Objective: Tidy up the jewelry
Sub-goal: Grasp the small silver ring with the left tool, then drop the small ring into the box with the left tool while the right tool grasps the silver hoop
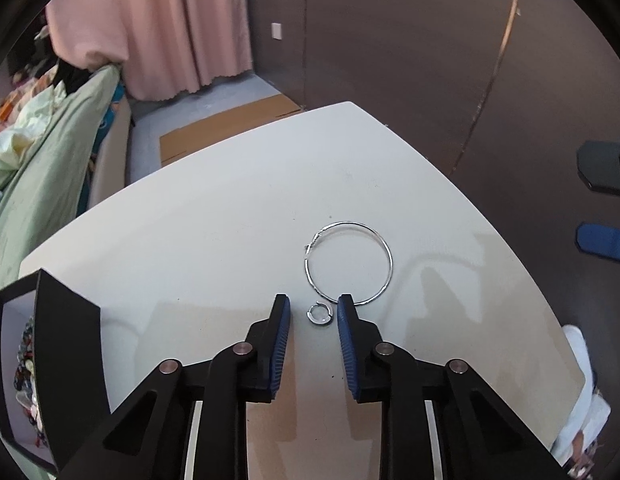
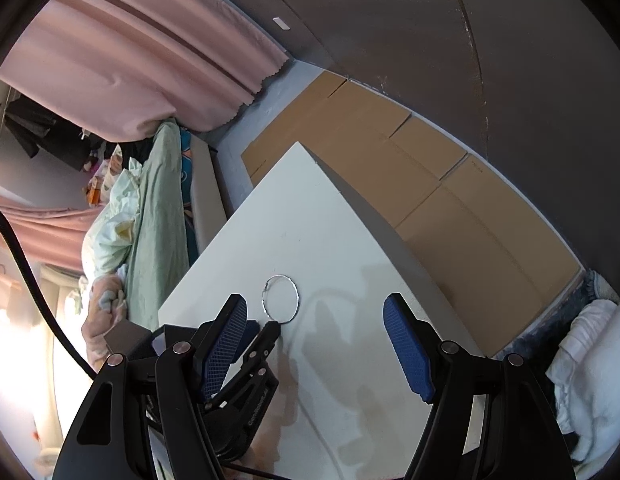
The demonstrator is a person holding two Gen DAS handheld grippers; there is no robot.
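The left gripper is held low over the table, its blue pads spread apart with nothing pinched. A small ring lies flat on the table in the gap between the fingertips, nearer the right pad; whether that pad touches it cannot be told. Just beyond the ring lies a large silver hoop, flat, its near arc running behind the right fingertip. Ring and hoop are close but apart.

At the lower left edge of the left wrist view a black box is seen, with beaded jewelry inside. Bare tabletop is seen left of the hoop and beyond it up to the far edge. The hoop sits nearer the table's right edge.

The right gripper is held higher, to the right of the left one, with its pads spread wide and nothing between them. In its view the left gripper is seen at the hoop, and open table extends from there to the far corner.

Past the far edge flat cardboard lies on the floor. A bed with green bedding is seen off the left edge, with a pink curtain behind it.
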